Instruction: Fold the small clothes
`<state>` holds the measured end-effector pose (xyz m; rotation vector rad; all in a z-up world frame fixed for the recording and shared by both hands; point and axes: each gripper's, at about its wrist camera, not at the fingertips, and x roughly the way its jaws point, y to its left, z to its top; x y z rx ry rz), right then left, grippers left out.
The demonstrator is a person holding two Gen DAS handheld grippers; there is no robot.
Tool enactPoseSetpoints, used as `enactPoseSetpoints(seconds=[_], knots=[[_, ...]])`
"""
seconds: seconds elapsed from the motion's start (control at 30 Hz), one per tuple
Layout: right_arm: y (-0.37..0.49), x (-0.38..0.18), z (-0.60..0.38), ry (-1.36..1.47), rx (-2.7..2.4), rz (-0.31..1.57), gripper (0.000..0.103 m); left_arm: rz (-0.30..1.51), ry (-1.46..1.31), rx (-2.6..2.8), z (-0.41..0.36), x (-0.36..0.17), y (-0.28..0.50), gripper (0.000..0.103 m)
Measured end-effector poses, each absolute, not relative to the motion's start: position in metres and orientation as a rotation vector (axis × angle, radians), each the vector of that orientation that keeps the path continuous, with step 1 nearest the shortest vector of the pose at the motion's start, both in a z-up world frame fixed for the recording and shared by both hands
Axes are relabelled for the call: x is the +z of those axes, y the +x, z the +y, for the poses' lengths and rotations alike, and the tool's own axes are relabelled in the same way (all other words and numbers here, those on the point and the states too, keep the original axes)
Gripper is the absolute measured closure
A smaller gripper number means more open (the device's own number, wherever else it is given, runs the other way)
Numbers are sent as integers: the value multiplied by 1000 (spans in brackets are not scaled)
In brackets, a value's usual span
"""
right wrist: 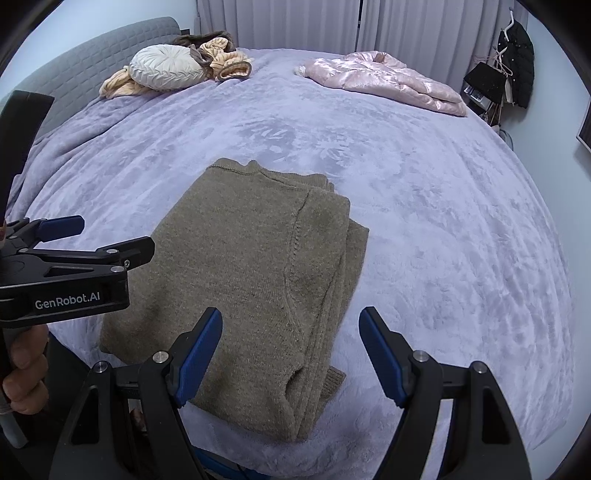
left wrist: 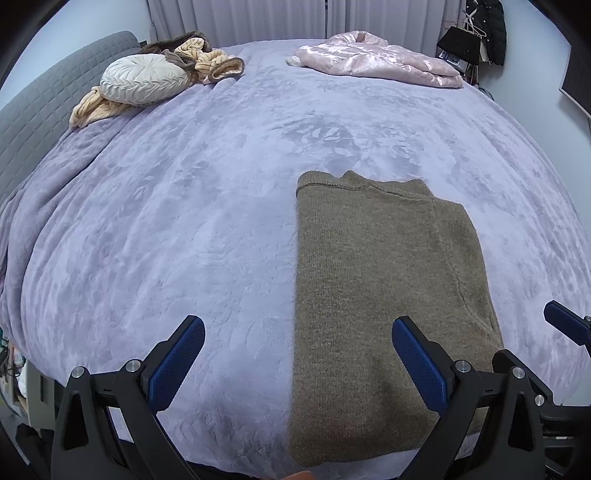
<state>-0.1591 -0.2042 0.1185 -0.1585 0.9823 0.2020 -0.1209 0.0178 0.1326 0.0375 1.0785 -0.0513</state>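
While the olive-brown knitted sweater (right wrist: 243,280) lies folded into a long panel in the middle of the lavender plush bedspread (right wrist: 461,240), both claws hang over its near end with jaws spread wide and nothing in them: the left gripper (left wrist: 297,363) at the bottom of its own view, the right gripper (right wrist: 290,354) low in its frame. To finish well, I reckon each should pinch a near corner through all layers and carry it evenly to the far hem.

Lavender-blanketed bed (left wrist: 184,221), grey quilted headboard (left wrist: 55,92), pale curtains (left wrist: 258,18).
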Motion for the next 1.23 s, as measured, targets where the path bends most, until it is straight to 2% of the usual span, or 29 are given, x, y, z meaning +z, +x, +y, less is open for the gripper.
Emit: enactPoseSetpoints(seconds=[1.23], knots=[[-150,124,-199,-153,195,980,24,1090,-3,-57,18,138,-112,1]])
